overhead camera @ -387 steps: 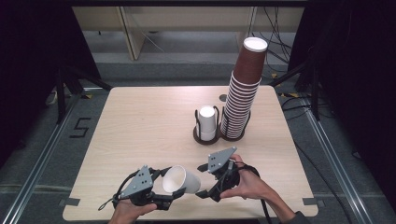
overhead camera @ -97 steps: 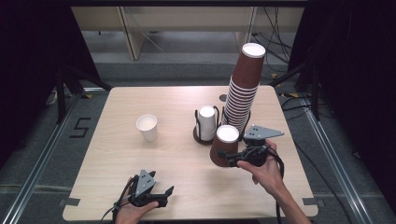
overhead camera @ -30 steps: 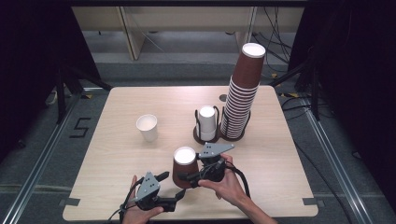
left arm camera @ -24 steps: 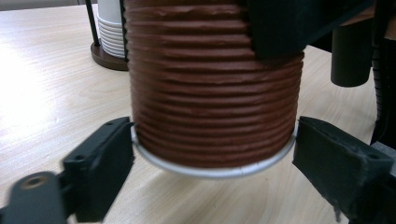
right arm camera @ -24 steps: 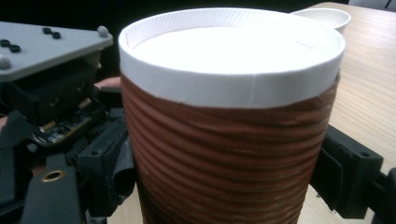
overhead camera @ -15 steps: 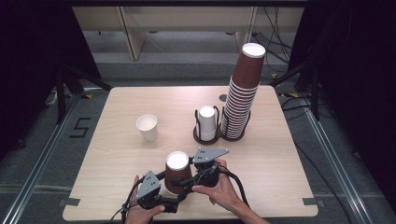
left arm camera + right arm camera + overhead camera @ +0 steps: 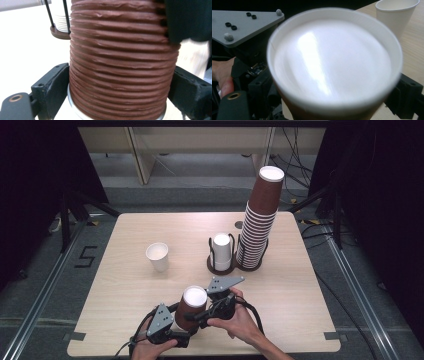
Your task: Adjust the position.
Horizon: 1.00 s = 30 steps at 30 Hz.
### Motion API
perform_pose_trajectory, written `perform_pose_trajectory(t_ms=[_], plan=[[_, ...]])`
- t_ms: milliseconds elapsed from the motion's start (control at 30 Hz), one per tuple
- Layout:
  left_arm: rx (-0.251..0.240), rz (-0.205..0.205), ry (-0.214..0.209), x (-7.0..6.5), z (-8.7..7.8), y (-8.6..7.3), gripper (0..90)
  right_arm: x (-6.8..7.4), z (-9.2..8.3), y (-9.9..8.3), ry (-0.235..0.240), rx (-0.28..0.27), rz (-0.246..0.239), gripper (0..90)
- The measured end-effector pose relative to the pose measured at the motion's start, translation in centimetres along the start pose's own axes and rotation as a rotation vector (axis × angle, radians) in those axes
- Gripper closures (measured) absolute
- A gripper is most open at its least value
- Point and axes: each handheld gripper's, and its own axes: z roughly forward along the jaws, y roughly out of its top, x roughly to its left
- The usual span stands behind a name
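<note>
On the table [image 7: 125, 245], going from left to right, a white paper cup [image 7: 158, 256] stands upright by itself with nothing visible inside. Farther right a round dark holder [image 7: 221, 265] with thin black posts carries a short stack of white cups [image 7: 221, 251]. Touching it on the right, a second holder carries a tall stack of brown ribbed cups [image 7: 259, 222], which leans to the right and shows a white inside at the top.

The brown ribbed cup [image 7: 192, 307] in hand is at the near edge of the table, upright with its white inside facing up and nothing in it that can be seen. It sits between the two grippers. The left gripper [image 7: 176, 336] is at the cup's lower left; in the left gripper view its two black jaws stand on either side of the lower wall of the cup [image 7: 120, 65], close against the ribs, with the white rim of an inner cup showing just below. Its jaws have just been closing, with the cup between them. The right gripper [image 7: 202, 316] meets the cup from the right, higher on its wall. In the right gripper view the cup's rim [image 7: 334, 62] is blurred and between the jaws, which have just been opening; whether they press on it cannot be told.

Both hands come in from the bottom edge, the left hand [image 7: 150, 351] low under its gripper, the right hand [image 7: 240, 322] wrapped round its gripper, forearm angled in from the lower right.
</note>
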Motion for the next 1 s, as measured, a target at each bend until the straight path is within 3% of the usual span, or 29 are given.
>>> perform_pose_trajectory(t_ms=[67, 100, 200, 333, 367, 533, 567, 700, 833, 1000], plan=[[0.040, 0.035, 0.009, -0.1, -0.1, 0.0, 11.7, 0.1, -0.4, 0.3, 0.004, 0.014, 0.008, 15.2], [0.039, 0.042, 0.005, -0.1, 0.0, 0.0, 11.9, -0.1, -0.6, 0.6, 0.022, 0.014, -0.013, 15.2], [0.059, 0.077, 0.007, -0.3, -0.1, 0.0, 12.4, 0.0, -1.6, 1.2, 0.016, 0.056, -0.028, 15.3], [0.109, 0.160, 0.024, -0.3, -0.2, 0.3, 12.5, 0.0, -2.5, 1.5, 0.025, 0.111, -0.024, 15.6], [0.118, 0.176, 0.035, -0.4, -0.3, 0.3, 12.6, -0.1, -2.6, 1.5, 0.028, 0.118, -0.046, 15.5], [0.158, 0.242, 0.046, -0.7, -0.3, 0.4, 12.8, -0.2, -2.5, 1.2, 0.036, 0.170, -0.043, 15.6], [0.188, 0.282, 0.050, -0.7, -0.4, 0.5, 12.8, -0.3, -2.4, 1.2, 0.038, 0.177, -0.048, 15.7], [0.203, 0.300, 0.047, -0.9, -0.5, 0.7, 12.7, -0.2, -2.0, 1.0, 0.043, 0.203, -0.052, 17.4], [0.191, 0.291, 0.037, -0.9, -0.5, 0.7, 12.2, -0.1, -1.9, 0.9, 0.043, 0.213, -0.063, 21.6], [0.051, 0.194, 0.010, -0.4, -0.5, 0.3, 5.4, -0.3, -2.6, 1.3, 0.052, 0.181, -0.035, 23.5]])
